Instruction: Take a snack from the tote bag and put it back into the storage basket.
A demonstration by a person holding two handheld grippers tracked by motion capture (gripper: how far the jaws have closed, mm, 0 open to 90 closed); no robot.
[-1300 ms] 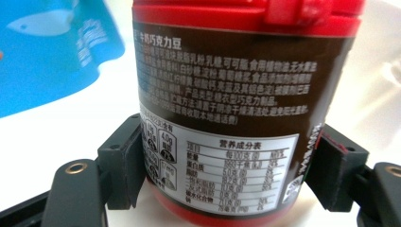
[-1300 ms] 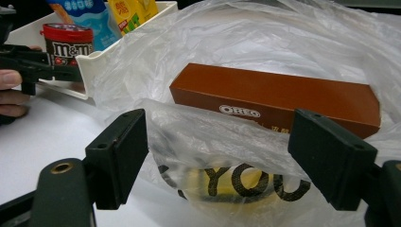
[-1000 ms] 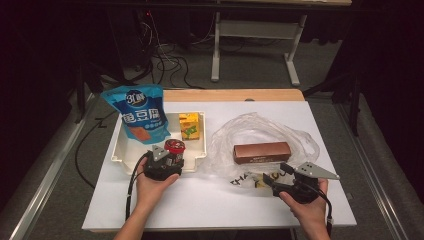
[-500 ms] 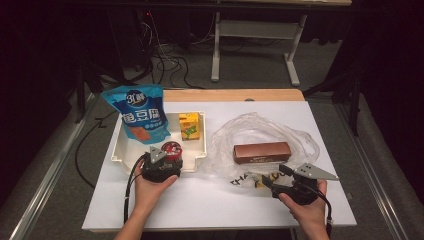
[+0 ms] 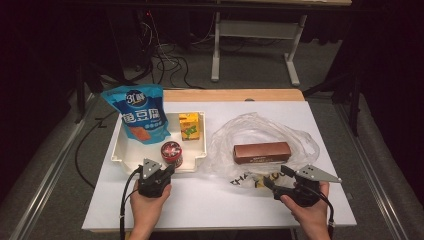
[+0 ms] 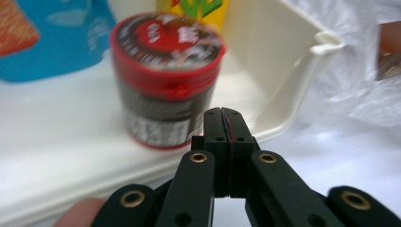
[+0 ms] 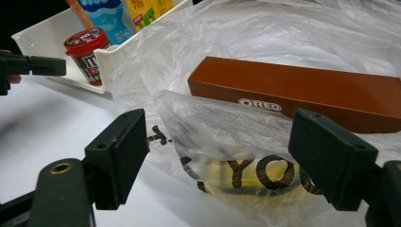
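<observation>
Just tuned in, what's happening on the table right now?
A person holds a tool in each hand. The left tool is shut and empty, pointing at the red-lidded cup in the white tray. The right tool is open around the edge of the plastic bag, next to the brown Oreo box.

Thin, clear plastic bag (image 7: 246, 127), crinkled and glossy, catching light along its folds, printed in black and yellow. Smooth brown cardboard box (image 7: 302, 90) with a satin sheen. Small tub (image 6: 165, 80), glossy printed wrap, shiny red plastic lid. Cream plastic tray (image 6: 288, 71), smooth, faintly glossy at the rim. Blue snack pouch (image 5: 139, 116), slick printed film. Yellow carton (image 5: 189, 125), coated paper. Matt white bench (image 5: 210, 195), smooth; bare pale wood strip at the far edge. Matt black plastic jaws on left gripper (image 6: 226, 118) and right gripper (image 7: 236, 161), brass-coloured metal bushes at the pivots. Matt grey plate on each gripper.
</observation>
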